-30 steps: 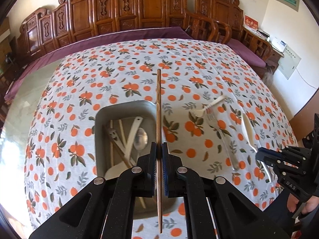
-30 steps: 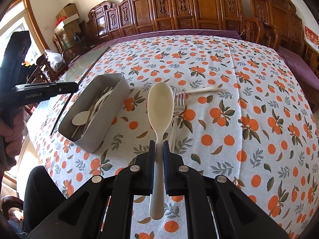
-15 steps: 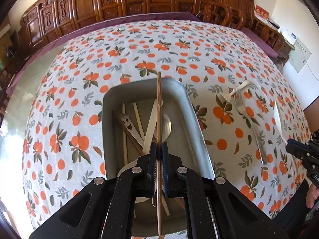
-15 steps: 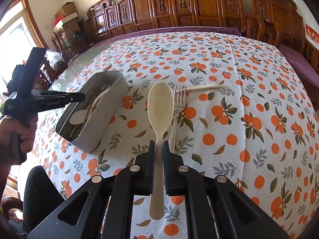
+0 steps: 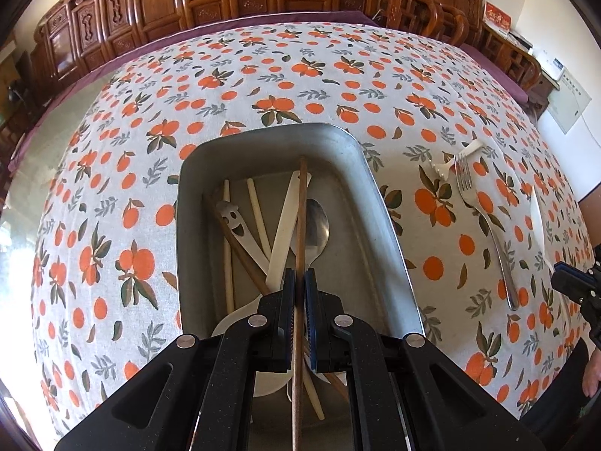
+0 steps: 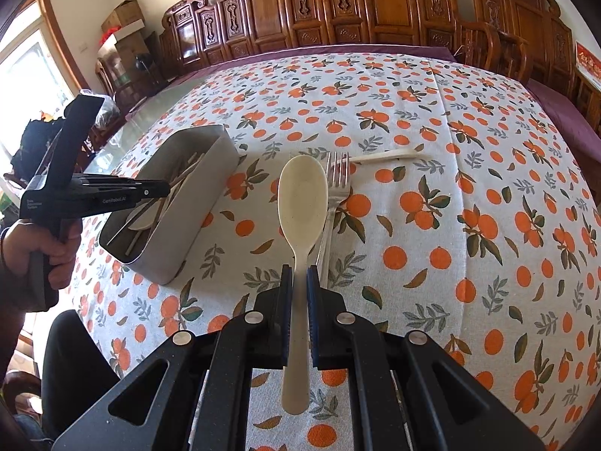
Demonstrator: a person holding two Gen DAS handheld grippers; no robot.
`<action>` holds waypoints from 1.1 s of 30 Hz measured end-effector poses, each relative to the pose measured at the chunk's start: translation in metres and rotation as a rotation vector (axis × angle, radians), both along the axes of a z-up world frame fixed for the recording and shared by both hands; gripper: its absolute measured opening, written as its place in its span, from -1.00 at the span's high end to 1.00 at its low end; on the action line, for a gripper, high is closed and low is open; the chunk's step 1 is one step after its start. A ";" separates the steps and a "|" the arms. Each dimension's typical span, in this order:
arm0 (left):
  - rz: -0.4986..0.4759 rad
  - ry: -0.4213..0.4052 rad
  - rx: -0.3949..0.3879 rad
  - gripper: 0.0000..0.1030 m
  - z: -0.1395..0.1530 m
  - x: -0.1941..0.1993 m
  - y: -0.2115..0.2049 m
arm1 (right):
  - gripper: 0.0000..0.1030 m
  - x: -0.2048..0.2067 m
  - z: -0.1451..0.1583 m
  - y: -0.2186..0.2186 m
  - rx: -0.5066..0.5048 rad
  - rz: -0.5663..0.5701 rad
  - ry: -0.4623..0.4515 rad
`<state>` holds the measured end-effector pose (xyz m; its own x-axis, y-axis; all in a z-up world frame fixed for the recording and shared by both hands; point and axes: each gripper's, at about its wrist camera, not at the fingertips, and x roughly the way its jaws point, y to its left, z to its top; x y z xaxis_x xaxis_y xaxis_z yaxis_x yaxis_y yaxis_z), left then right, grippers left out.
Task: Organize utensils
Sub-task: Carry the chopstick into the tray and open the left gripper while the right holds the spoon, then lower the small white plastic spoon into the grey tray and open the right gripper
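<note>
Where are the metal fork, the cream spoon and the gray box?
metal fork [image 5: 488,225], left wrist view, on its handle.
cream spoon [image 6: 302,191], right wrist view, on its bowl.
gray box [image 6: 195,225], right wrist view, on its side wall.

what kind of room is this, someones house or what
Probably a home dining room: a row of carved wooden chairs lines the wall behind a big table under an orange-print tablecloth, with a metal utensil tray and a fork lying on it.

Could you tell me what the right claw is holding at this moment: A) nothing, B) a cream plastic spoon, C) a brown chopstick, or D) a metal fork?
B: the right claw is shut on the cream spoon, while the metal fork lies on the tablecloth beside it.
</note>
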<state>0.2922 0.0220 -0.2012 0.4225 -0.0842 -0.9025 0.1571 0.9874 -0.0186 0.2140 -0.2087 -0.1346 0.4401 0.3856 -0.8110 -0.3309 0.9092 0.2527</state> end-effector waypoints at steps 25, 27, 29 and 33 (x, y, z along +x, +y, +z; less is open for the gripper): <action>0.090 -0.121 -0.072 0.22 0.046 -0.055 0.052 | 0.82 0.009 0.030 0.075 0.028 0.106 -0.045; 0.095 -0.132 -0.077 0.17 0.050 -0.059 0.057 | 0.82 0.011 0.031 0.085 0.027 0.121 -0.047; 0.105 -0.141 -0.079 -0.10 0.053 -0.062 0.064 | 0.82 0.012 0.032 0.095 0.026 0.133 -0.049; 0.131 -0.171 -0.084 -0.52 0.058 -0.067 0.076 | 0.82 0.017 0.033 0.112 0.027 0.153 -0.047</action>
